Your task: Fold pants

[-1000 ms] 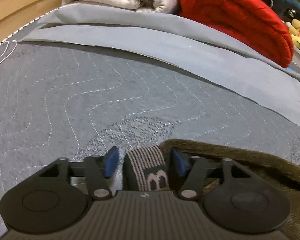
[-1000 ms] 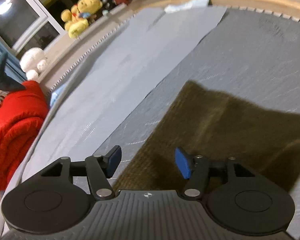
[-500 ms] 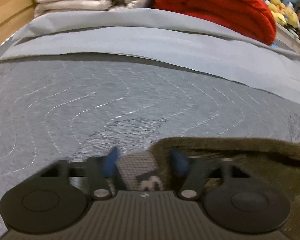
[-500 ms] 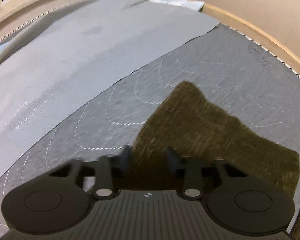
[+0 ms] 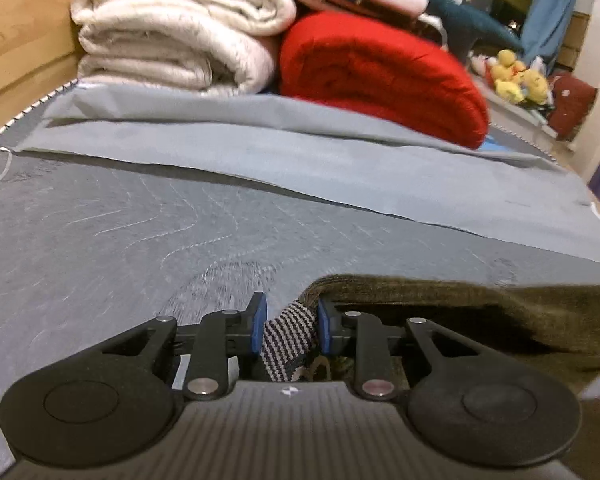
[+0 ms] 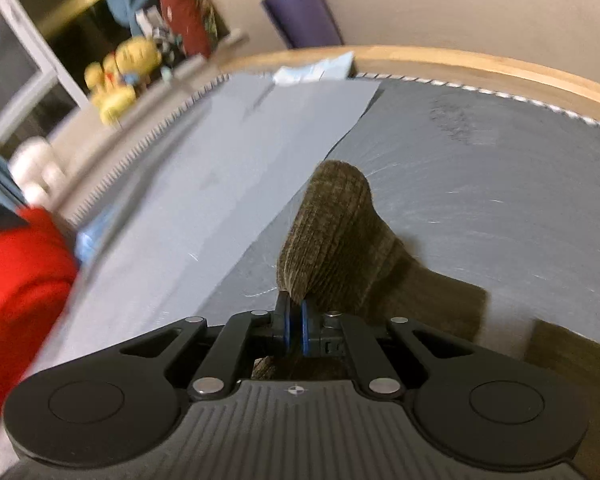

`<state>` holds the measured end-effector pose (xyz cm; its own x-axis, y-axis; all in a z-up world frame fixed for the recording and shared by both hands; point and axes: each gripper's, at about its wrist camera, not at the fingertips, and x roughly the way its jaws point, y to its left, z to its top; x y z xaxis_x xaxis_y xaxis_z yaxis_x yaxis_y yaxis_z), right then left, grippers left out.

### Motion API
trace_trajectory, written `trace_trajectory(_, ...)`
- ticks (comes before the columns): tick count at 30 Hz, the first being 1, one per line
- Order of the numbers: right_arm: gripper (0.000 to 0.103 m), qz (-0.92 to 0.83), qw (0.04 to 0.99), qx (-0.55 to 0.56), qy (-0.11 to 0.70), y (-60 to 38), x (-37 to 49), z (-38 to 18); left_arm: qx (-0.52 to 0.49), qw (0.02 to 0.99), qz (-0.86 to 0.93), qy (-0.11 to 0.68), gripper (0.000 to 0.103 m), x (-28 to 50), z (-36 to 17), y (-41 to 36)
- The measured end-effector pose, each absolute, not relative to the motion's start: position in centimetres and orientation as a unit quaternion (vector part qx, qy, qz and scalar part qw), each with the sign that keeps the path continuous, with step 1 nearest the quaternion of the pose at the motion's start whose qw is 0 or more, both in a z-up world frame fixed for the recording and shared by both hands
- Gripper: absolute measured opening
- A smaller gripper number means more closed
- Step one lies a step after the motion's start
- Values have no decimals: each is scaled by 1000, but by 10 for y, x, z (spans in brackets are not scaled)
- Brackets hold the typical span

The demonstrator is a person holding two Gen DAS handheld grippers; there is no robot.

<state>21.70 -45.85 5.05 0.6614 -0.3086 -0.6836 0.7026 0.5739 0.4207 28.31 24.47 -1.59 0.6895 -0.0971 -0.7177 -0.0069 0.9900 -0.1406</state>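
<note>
A bedroom in a home. Wide grey quilted mattress (image 5: pixel 100 232) with wavy stitching, set in a light wooden bed frame (image 6: pixel 480 62). Paler grey sheet (image 5: pixel 300 160) spread along the far side. Folded cream blankets (image 5: pixel 172 28) stacked against the wood, just beside a rolled red duvet (image 5: pixel 380 76). Yellow plush toys (image 6: pixel 116 76) grouped on a ledge past the bed's edge, near a dark window (image 6: pixel 8 68) with a white frame. Blue curtain (image 5: pixel 548 4) hanging at the glass. Plain beige wall (image 6: pixel 460 4) behind, with a purple cushion (image 6: pixel 300 20) leaning on it.
</note>
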Motion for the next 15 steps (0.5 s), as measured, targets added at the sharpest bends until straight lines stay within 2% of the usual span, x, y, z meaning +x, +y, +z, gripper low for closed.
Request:
trace_trajectory(2,4,-290,842,376,259,-466,166,65,-54,917,-32,394,25,247,-1,249)
trace_trajectory(3,4,-287,840,387,248,-470,140,67,-49,917,-35,395,17,230,4,252)
trace_trajectory(7,3,-292,828,418,233,-490,34,52,-52,892,-58,445,17,164,0,271)
trace_trajectory(9,3,-296,820,420,254,-496,-8,27,-68,861,-57,501,22,137,-18,277)
trace_trajectory(12,4,-293,759,470,343,-515,-45,-21,-85,823,0,561,23,113,-39,285)
trace_trajectory(13,5,-287,755,474,351,-518,-53,-29,-95,823,17,560,25,108,-37,289)
trace_trajectory(15,7,-288,771,443,355,-519,-62,-32,-160,826,35,539,48,98,-27,302)
